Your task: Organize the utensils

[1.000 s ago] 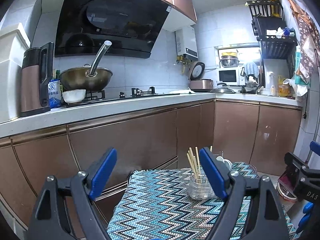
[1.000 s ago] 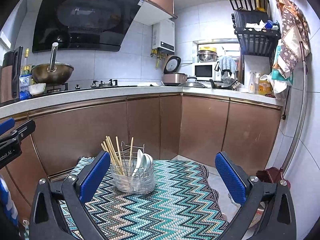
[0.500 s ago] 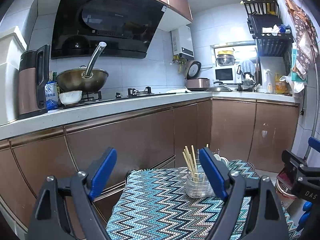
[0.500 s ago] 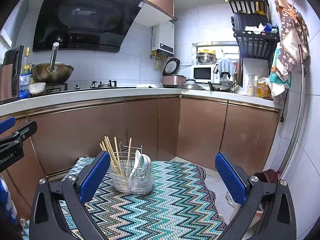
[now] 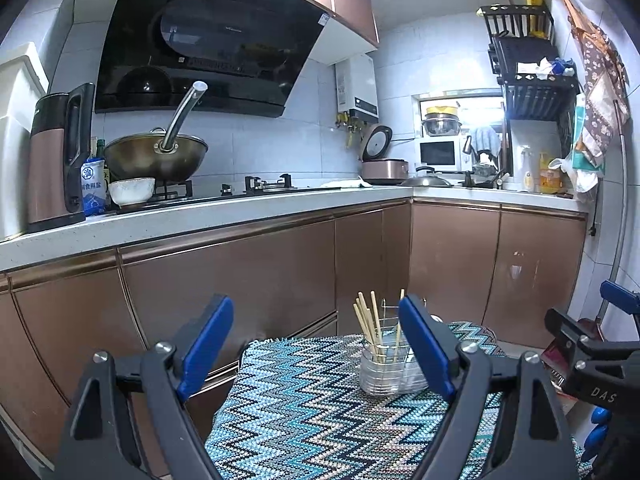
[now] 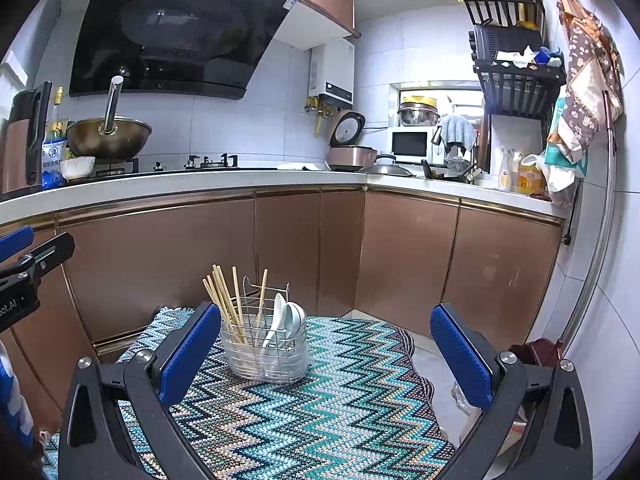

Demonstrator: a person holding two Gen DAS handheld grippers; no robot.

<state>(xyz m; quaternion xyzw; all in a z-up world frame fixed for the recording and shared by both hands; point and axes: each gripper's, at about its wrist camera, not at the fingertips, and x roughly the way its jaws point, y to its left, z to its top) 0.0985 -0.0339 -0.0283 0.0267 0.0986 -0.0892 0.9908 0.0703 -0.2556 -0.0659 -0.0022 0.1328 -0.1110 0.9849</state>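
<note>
The wire caddy (image 6: 266, 350) stands on the zigzag-cloth surface (image 6: 320, 408), chopsticks (image 6: 224, 300) in its left compartment, white spoons (image 6: 286, 318) in its right. Both the left gripper (image 5: 320, 344) and right gripper (image 6: 326, 344) hover short of the caddy, fingers spread apart and empty. The sorting looks finished or barely begun; any next move means reaching into the caddy. Nothing lies between it and the grippers; brown cabinets (image 6: 400, 256) stand behind the caddy.

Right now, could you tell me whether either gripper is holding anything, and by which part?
Nothing is held. The left gripper and right gripper are both open, short of the caddy.
</note>
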